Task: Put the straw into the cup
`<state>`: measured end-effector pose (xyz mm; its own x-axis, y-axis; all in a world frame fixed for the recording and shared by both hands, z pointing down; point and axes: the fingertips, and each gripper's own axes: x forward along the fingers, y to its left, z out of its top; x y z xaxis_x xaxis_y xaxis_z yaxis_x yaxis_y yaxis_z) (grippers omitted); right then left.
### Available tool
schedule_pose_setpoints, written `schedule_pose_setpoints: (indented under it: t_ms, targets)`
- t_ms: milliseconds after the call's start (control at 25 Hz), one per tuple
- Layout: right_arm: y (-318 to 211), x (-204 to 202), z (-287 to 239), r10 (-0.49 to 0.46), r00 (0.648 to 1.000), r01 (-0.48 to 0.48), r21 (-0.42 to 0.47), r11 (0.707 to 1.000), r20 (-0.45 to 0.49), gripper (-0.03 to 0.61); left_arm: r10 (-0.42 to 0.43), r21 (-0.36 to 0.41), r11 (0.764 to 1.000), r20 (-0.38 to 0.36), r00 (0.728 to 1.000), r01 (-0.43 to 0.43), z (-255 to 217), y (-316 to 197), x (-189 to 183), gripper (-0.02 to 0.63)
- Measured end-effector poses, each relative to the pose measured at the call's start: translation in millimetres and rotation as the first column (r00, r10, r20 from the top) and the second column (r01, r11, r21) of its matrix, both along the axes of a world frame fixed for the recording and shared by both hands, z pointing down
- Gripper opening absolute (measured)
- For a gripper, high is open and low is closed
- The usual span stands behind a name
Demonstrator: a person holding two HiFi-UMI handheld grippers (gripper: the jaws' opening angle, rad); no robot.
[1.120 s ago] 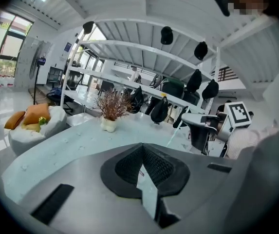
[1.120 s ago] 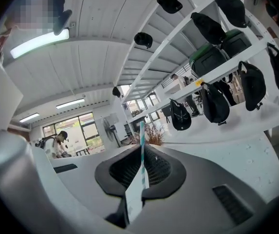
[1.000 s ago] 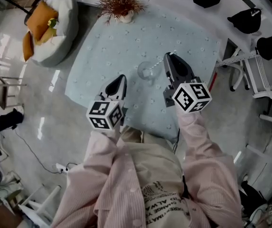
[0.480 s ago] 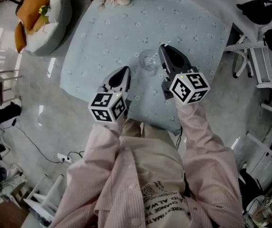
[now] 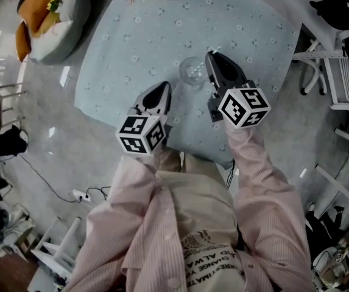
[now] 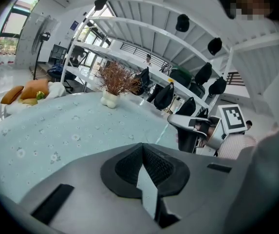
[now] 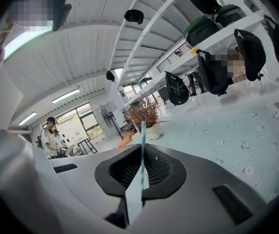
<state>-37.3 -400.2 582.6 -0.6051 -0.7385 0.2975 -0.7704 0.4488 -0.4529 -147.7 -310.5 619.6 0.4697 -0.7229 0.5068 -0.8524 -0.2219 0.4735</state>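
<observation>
The fingers of my right gripper point(image 7: 140, 179) are pressed on a straw point(image 7: 142, 140) with blue and white stripes. The straw stands up between the pads and sticks out past the fingertips. The fingers of my left gripper point(image 6: 146, 179) are pressed together with nothing between them, and this gripper hangs over the near edge of the table point(image 5: 131, 35).

The cup point(image 5: 191, 73) is of clear glass and stands upright toward the near edge of the table. My right gripper's tip is just beside the cup's right rim. In the head view the gripper body covers the straw, so I cannot tell if its end reaches into the cup. At the far edge, a potted plant point(image 6: 114, 79) is cut off in the head view.
</observation>
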Motion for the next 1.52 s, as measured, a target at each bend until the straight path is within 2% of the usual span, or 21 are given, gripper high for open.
schedule_pose_setpoints:
  t_ms: [520,560,640,880,1200,1360,1520]
  targets:
    - [-7.3,3.1,10.1,0.030,0.999,-0.030,-0.001,1.000,-0.032,0.014,-0.017,-0.011,1.000,-0.003,1.000,0.016,4.6,6.4,-1.9,0.000]
    - [-7.7,3.1,11.1,0.032,0.999,-0.032,-0.005,0.999,-0.030,0.019,-0.018,-0.011,1.000,-0.004,1.000,0.018,4.6,6.6,-2.1,0.000]
    - [-8.1,3.9,13.4,0.038,0.999,-0.038,-0.017,0.999,-0.023,0.072,-0.018,-0.010,1.000,-0.004,1.000,0.018,4.4,6.9,-2.2,0.000]
    - [-3.4,8.2,13.7,0.050,0.999,-0.050,-0.030,0.998,-0.014,0.078,-0.017,0.002,1.000,-0.003,1.000,0.017,-0.8,6.8,-2.0,0.000]
    - [14.0,17.6,-1.7,0.040,0.998,-0.041,-0.021,0.999,-0.054,0.067,-0.005,0.066,0.998,0.003,1.000,0.005,-29.0,7.9,-1.7,0.000]
    - [23.0,20.4,-18.0,0.021,0.998,-0.020,0.017,1.000,-0.065,0.022,0.013,0.116,0.993,0.014,1.000,-0.015,-46.0,8.2,0.2,0.000]
    - [39.3,22.7,-37.4,0.010,0.998,-0.006,0.048,0.999,-0.067,0.012,0.028,0.161,0.986,0.022,0.999,-0.032,-69.3,16.2,1.6,0.000]
